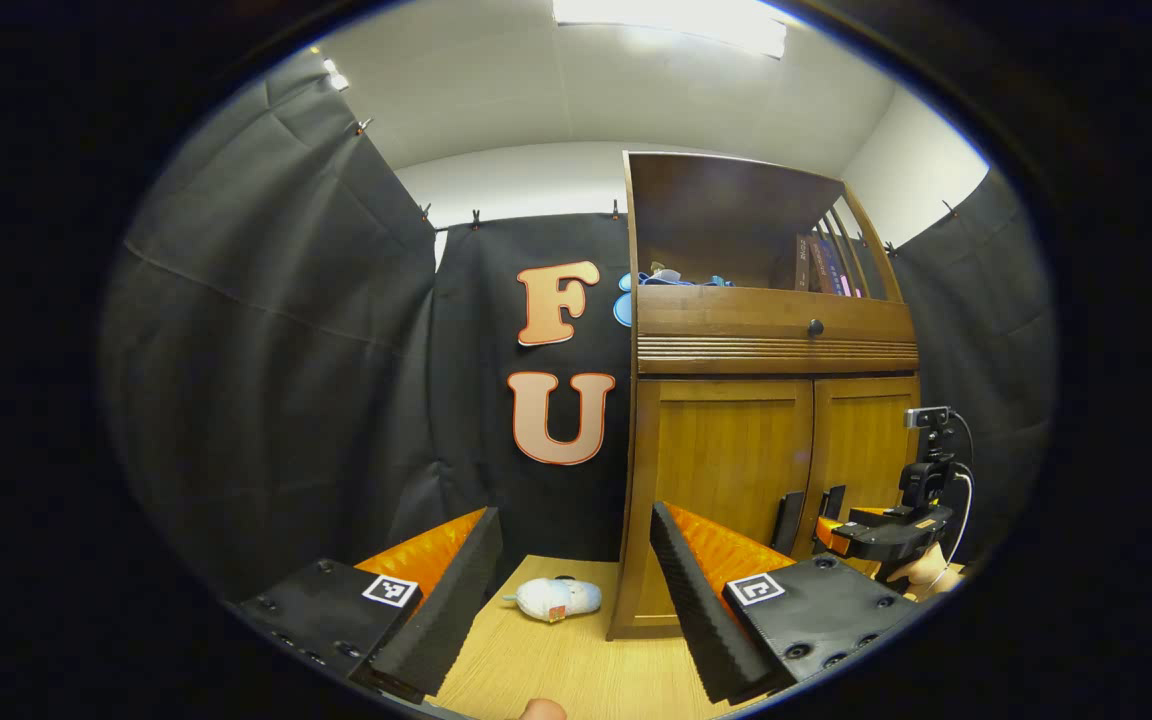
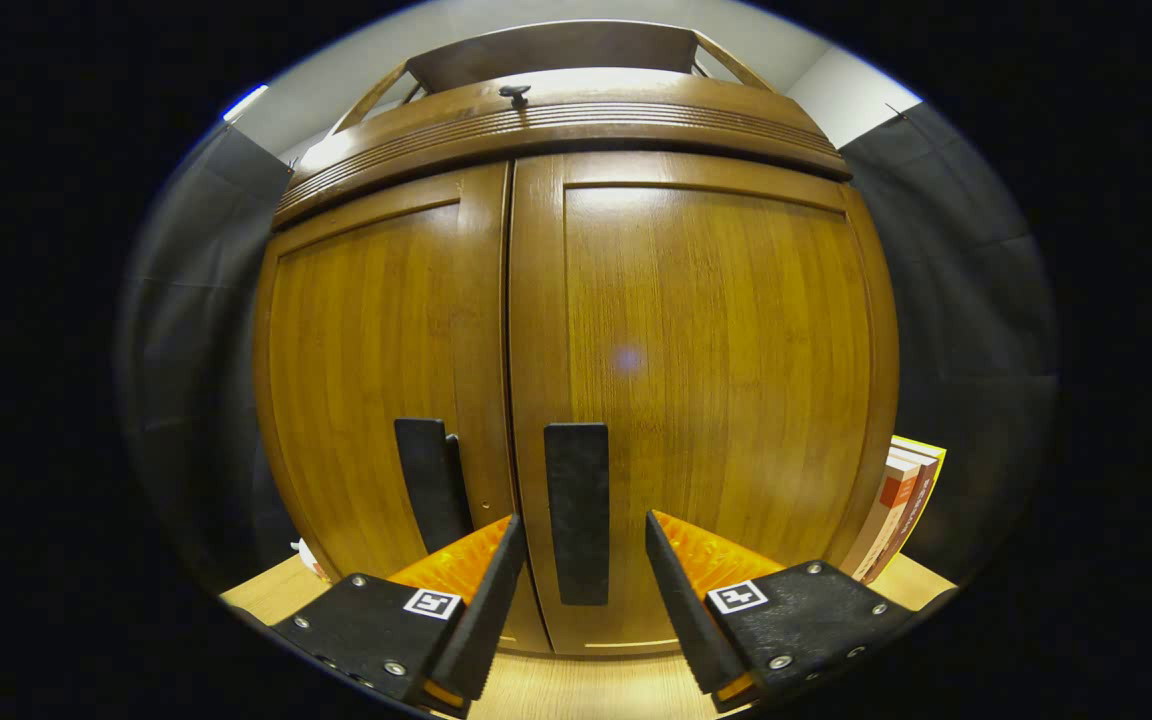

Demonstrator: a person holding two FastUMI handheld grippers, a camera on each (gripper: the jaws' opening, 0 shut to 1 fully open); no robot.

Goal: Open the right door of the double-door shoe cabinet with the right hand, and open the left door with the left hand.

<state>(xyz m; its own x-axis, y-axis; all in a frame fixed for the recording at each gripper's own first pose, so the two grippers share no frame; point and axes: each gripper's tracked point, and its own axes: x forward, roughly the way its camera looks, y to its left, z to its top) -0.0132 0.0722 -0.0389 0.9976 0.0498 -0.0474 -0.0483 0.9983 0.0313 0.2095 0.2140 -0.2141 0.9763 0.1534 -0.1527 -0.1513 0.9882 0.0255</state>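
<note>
The wooden shoe cabinet [image 2: 696, 130] fills the right gripper view, both doors shut. My right gripper [image 2: 581, 540] is open, its fingers standing either side of the dark vertical handle [image 2: 577, 480] of the right door [image 2: 726, 350], not pressing it. The left door [image 2: 366, 350] has its own handle [image 2: 428, 475] just beside. In the left gripper view the cabinet [image 1: 776, 345] stands to the right, left door [image 1: 726, 460] nearest. My left gripper [image 1: 576, 575] is open and holds nothing, well short of the cabinet. The right gripper [image 1: 851, 535] shows close in front of the handles [image 1: 788, 520].
A white plush toy [image 1: 558, 598] lies on the wooden floor [image 1: 556, 660] by the cabinet's left corner. Books [image 2: 901, 505] lean against the cabinet's right side. Above the doors sit a drawer knob [image 1: 815, 327] and an open shelf with books [image 1: 824, 265].
</note>
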